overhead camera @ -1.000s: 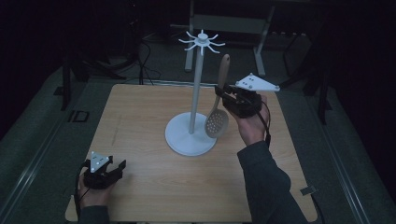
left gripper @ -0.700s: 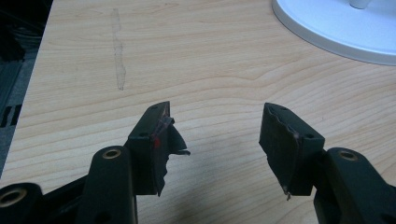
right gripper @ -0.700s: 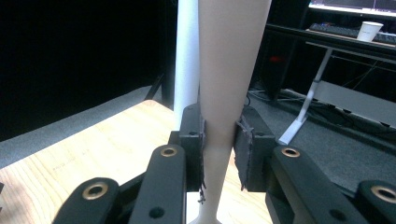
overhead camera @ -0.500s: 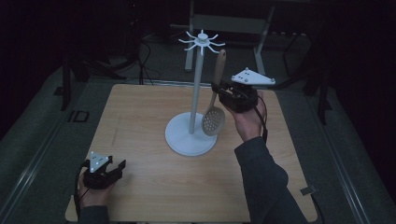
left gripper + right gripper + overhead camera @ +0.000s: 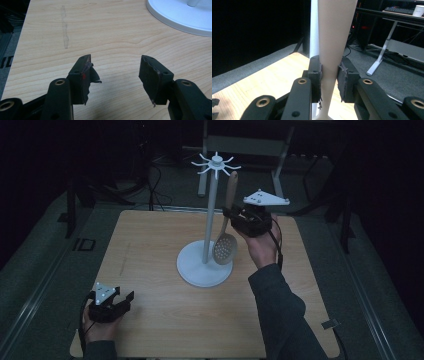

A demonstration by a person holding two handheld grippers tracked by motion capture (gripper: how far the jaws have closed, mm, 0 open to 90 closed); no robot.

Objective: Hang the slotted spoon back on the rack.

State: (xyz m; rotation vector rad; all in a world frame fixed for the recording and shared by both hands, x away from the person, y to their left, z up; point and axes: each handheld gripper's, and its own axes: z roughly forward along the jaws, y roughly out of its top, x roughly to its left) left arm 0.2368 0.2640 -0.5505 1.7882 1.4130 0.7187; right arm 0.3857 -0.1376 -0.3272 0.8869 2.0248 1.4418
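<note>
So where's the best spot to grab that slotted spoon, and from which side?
On the narrow neck of the wooden handle, as the right gripper does now, coming from the side away from the white stand. The slotted spoon hangs upright, bowl down; the slim neck fits between the pads and leaves the handle's top free for the hooks.

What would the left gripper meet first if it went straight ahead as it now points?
Bare table, probably: the left gripper aims past the stand's white base, which lies off to one side.

Beige perforated spoon (image 5: 226,232), white stand (image 5: 205,265)
</note>
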